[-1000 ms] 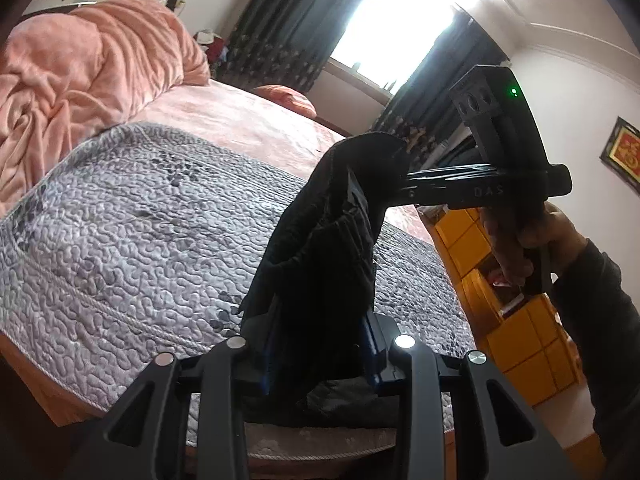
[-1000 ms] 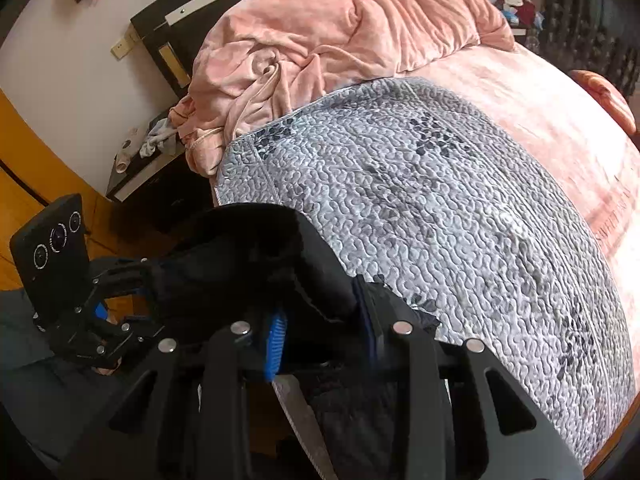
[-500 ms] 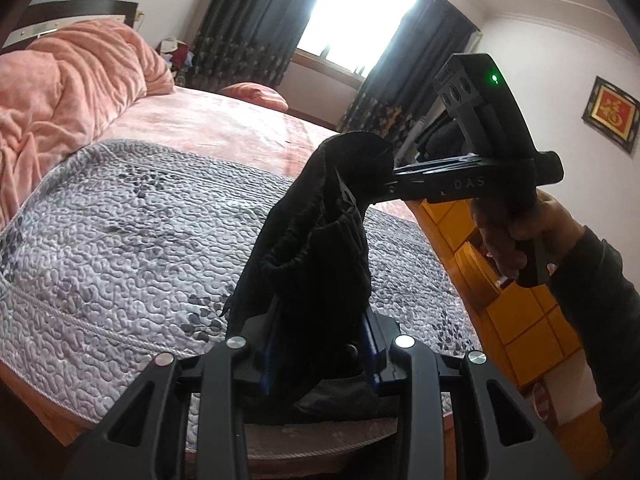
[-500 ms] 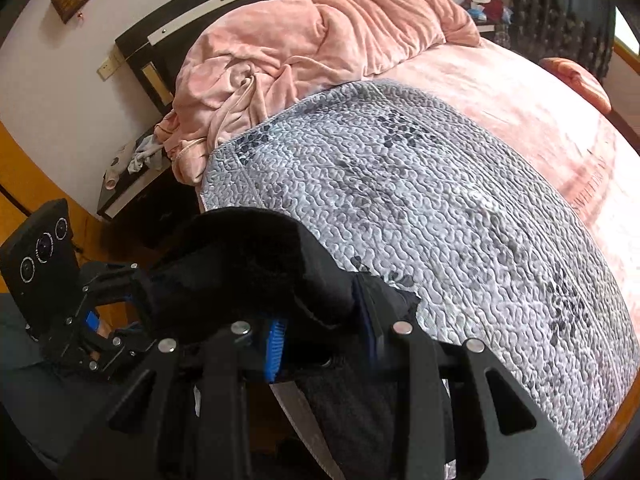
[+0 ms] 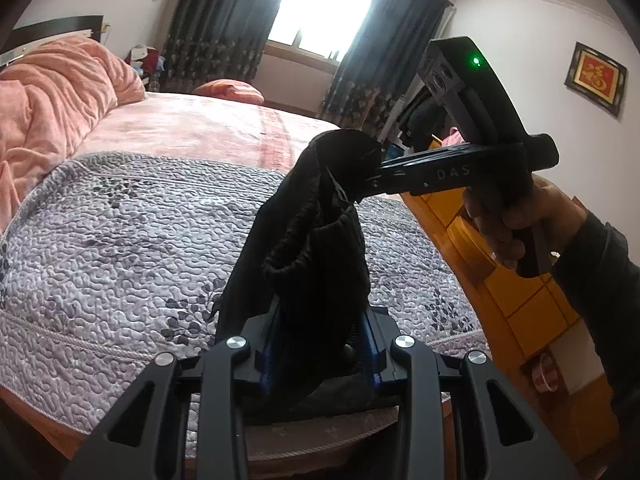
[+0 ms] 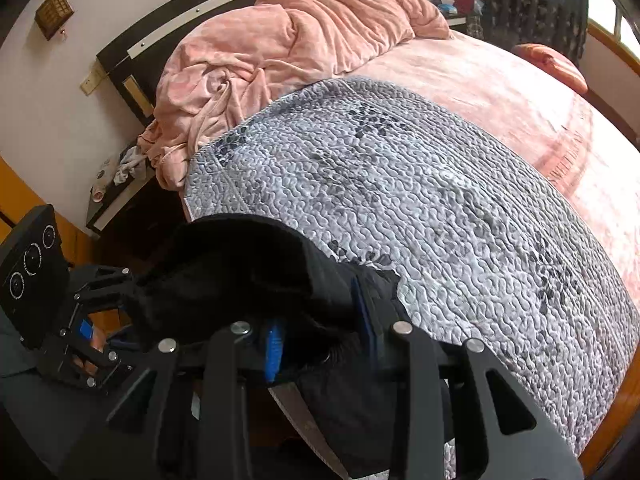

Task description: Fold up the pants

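Meanwhile both grippers carried the black ribbed-knit pants (image 5: 316,256) in the air above the near edge of the grey quilted bedspread (image 5: 132,240), no part of the garment laid flat on it yet. Left gripper (image 5: 320,344) was pinched on a thick bunch of the black fabric, blue pads pressed into it from both sides. Right gripper (image 6: 320,340) was likewise clamped on another bunch of the same pants, the cloth bridging from one gripper to the other. In the left view, the right gripper showed beyond the pants with the person's hand (image 5: 516,224) around its handle. Compared with a second earlier, both views had swung: the pink crumpled duvet (image 6: 288,44) slid toward the edge of the left view, more of the window side of the room came in, and the bedspread filled more of the right view. Grips looked unchanged. Judgement: the pants were being brought over the bedspread for spreading; folding proper had not begun. Next would likely be lowering and pulling the cloth taut beside the bedspread's near edge.
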